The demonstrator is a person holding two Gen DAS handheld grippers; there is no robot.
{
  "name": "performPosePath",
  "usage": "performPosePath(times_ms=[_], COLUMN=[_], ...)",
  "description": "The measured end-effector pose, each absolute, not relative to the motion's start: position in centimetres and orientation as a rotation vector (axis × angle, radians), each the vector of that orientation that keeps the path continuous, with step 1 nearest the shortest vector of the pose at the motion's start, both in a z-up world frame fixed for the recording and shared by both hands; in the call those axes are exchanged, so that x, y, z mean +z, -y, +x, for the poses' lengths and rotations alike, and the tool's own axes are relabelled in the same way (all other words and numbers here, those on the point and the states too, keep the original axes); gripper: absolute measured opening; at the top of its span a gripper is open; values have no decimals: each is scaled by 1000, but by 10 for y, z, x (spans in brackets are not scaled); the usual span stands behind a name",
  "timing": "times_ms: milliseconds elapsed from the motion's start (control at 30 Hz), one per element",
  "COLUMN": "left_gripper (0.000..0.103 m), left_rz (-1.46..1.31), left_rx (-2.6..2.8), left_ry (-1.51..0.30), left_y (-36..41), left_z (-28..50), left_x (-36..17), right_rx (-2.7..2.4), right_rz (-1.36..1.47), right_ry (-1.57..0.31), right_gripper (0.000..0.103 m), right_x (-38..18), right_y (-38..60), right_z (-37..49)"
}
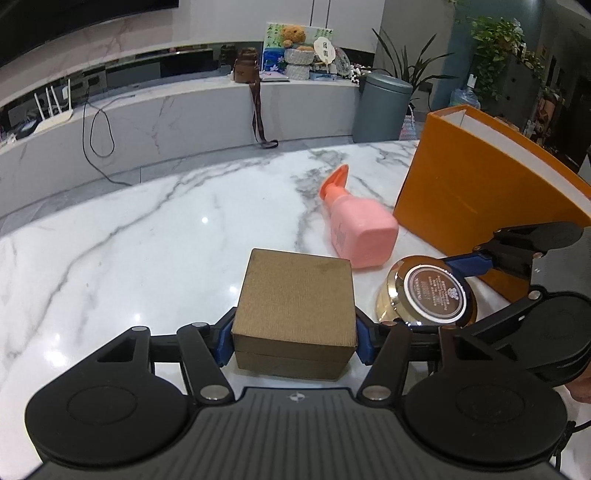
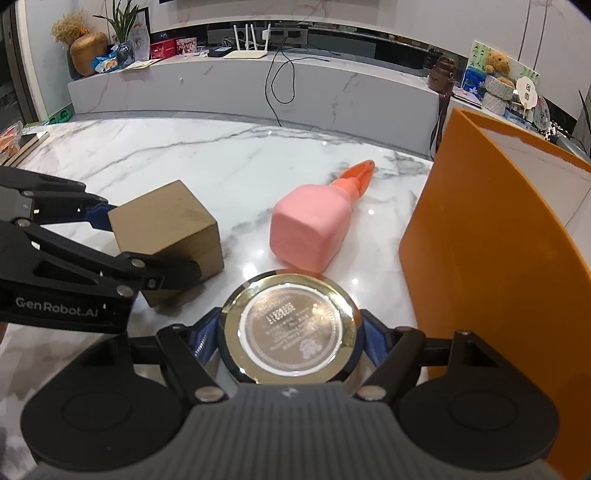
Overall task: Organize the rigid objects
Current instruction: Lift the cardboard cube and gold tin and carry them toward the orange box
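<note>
A white marble bench [image 1: 155,236] with grey veins mirrors small ceiling lights. Beyond it runs a long, low marble ledge [image 2: 236,86] — a white router [image 2: 246,51], a teddy bear [image 1: 294,36], leafy plants [image 1: 496,35] far right, a grey-green bin [image 1: 382,107].

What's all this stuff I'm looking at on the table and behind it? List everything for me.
Brown box: one, tan-brown, on the marble table, between the left gripper's fingers.
Round jar: one, gold rim with a labelled base, between the right gripper's fingers.
Pump bottle: one, pink with an orange pump, lying on its side mid-table.
Orange box: one, orange with a white interior, at the table's right.
Marble table: one, white with grey veins.
Teddy bear: one, brown, on the back counter.
Router: one, white, back counter.
Left hand-held gripper: one, black with blue pads.
Right hand-held gripper: one, black with blue pads.
</note>
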State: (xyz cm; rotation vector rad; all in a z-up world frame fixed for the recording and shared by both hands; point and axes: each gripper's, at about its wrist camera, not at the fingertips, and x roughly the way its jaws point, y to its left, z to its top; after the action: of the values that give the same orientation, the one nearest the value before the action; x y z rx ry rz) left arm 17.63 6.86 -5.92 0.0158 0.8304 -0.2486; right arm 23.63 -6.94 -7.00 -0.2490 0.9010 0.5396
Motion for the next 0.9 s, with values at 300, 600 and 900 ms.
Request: performPosePath(times_ms=[300,600,900], left_gripper=[69,69,69], left_rz=[35,51,57], left_rx=[-223,-219,-249], left_ry=[-784,-734,-685], left_y=[-69,-56,-32], left_z=[164,149,136], left_x=[-28,5,31], right_rx=[531,528,483], right_rz=[-240,-232,-192], right_ry=[-869,-795,-716], right_gripper=[75,75,75], right_x=[-52,-18,23], right_y=[72,81,108], right_z=[234,222,208])
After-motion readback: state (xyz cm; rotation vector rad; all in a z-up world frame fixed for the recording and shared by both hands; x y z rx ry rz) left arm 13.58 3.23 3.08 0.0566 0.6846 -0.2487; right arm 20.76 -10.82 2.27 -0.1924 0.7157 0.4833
